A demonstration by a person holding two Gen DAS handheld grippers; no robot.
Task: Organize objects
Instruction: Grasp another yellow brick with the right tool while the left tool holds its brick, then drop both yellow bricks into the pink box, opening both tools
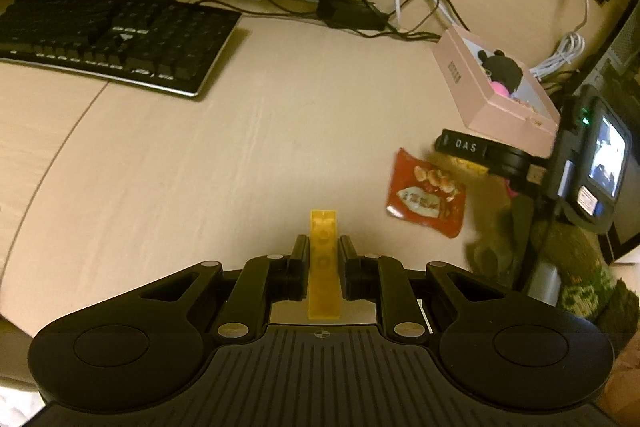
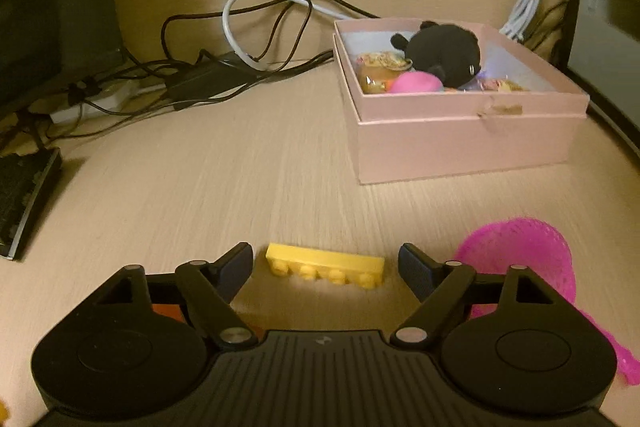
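Pale wood-grain desk (image 2: pixel 304 163), matt; the pink box (image 2: pixel 464 143) looks like smooth card — the black toy (image 2: pixel 444 53) inside is plush, the red snack packet (image 1: pixel 426 199) glossy foil.

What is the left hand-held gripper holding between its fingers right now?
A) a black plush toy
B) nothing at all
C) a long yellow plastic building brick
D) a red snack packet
C: in the left wrist view the left hand-held gripper has its fingers closed against both sides of a long yellow plastic building brick, which pokes out past the fingertips above the wooden desk.
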